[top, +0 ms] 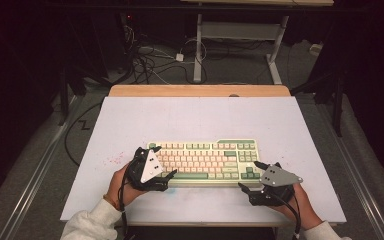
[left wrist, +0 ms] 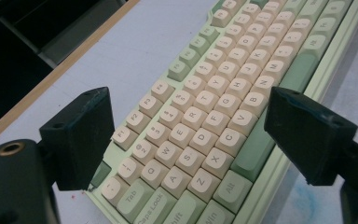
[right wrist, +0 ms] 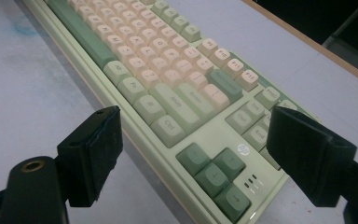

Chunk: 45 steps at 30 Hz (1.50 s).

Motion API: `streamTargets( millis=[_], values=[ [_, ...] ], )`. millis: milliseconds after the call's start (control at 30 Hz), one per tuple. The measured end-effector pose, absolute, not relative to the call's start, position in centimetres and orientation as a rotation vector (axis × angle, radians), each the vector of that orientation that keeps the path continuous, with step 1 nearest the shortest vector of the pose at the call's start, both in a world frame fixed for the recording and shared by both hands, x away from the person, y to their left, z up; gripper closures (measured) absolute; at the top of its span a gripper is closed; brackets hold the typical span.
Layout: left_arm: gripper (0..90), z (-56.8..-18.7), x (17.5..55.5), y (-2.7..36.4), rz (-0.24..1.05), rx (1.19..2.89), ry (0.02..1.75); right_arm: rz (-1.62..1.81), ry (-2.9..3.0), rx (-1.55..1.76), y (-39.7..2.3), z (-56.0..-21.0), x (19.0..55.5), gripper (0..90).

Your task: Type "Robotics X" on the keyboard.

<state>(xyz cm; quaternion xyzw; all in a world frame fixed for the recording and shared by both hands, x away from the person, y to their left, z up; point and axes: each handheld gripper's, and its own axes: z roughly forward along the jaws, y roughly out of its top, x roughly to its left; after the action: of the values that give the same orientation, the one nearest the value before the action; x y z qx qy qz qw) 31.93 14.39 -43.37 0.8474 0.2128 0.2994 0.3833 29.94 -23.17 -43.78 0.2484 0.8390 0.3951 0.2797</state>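
Pale grey counter (top: pixel 145 120) with a wooden far edge, dark room behind, cables on the floor (top: pixel 150 60) beyond. Left gripper (top: pixel 161 167): jaws spread wide, nothing pinched between them; the left gripper view shows the two black pads straddling the near-left corner of the keyboard (top: pixel 205 161), one off its left edge by the function row, the other off the front edge by the long green space bar (left wrist: pixel 279 107). Whether either pad touches the case cannot be told. Right gripper (top: pixel 250 175): jaws likewise apart and gripping nothing; the right gripper view shows one pad over bare counter just in front of the keyboard, the other over its right end, with the dark green arrow keys (right wrist: pixel 214 175) between and below them. Each gripper is held in a hand, the left hand (top: pixel 117 187) and the right hand (top: pixel 300 202), both in light sleeves coming in from the near edge. Grey three-cornered plates sit on top of both grippers. Keyboard lies flat on the counter, near its front edge and roughly centred, long side parallel to that edge; cream keys with pale green modifiers, pale green case. Faint pink speckling (top: pixel 112 161) marks the counter left of the keyboard.
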Motion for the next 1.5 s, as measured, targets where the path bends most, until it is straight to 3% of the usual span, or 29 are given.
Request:
streamTargets(
  millis=[233,533,1033,1500],
  values=[
    [15.3,-43.4,31.3,15.4,0.773,2.153,0.559,1.116,2.232,0.667,-23.7,-43.3,29.9,21.2],
    [15.3,-43.6,31.0,17.0,0.793,2.127,0.620,1.122,2.213,0.667,-23.9,-43.0,30.1,39.5],
    [15.3,-44.5,30.2,18.4,0.753,2.148,0.667,1.090,2.294,0.684,-22.6,-42.3,31.9,88.7],
    [15.4,-44.9,29.9,19.5,0.731,2.143,0.713,1.019,2.392,0.664,-20.0,-43.5,34.0,90.0]
  ],
)
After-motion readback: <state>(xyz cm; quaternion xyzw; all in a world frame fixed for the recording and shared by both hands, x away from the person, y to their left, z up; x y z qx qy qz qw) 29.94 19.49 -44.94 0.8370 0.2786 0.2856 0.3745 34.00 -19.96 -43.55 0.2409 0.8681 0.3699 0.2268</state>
